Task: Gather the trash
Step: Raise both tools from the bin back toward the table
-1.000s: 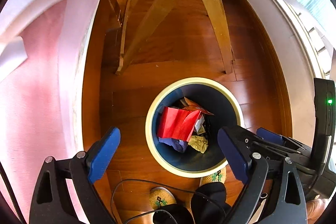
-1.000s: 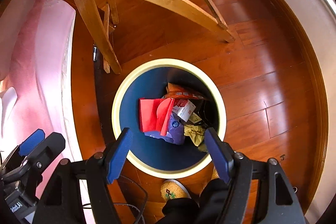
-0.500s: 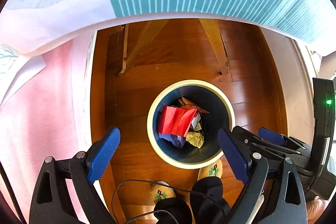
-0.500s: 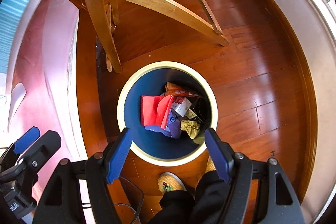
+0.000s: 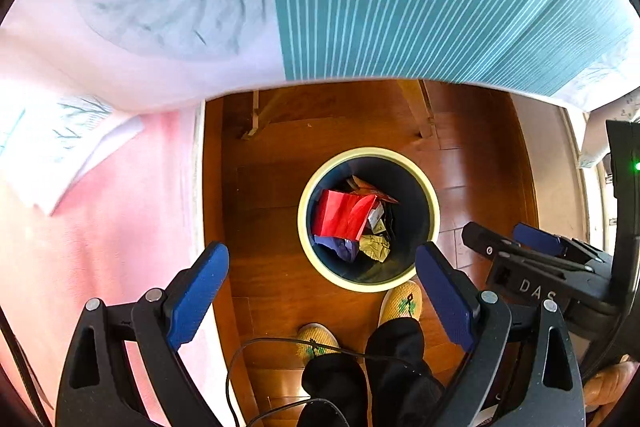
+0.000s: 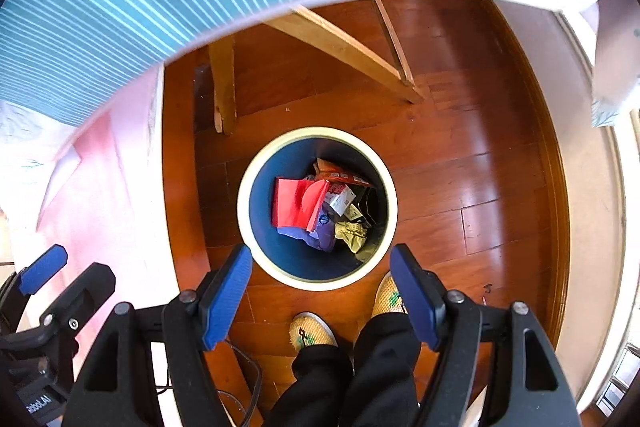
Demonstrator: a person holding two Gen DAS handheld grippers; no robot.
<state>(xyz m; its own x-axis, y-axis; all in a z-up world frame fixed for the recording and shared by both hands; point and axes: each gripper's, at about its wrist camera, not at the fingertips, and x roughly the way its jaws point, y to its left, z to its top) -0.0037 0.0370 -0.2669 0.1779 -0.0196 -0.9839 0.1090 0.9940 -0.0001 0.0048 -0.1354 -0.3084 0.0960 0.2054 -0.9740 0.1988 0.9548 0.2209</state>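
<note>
While the left wrist view looks straight down, the left gripper hangs with its 2 blue pads spread wide and nothing between them. The trash bin stands on the wood floor at 12 o'clock from its tips, holding a red wrapper. In the right wrist view, the right gripper also gapes wide and bare, the bin at 12 o'clock, the person's slippers at 6 o'clock of it.
</note>
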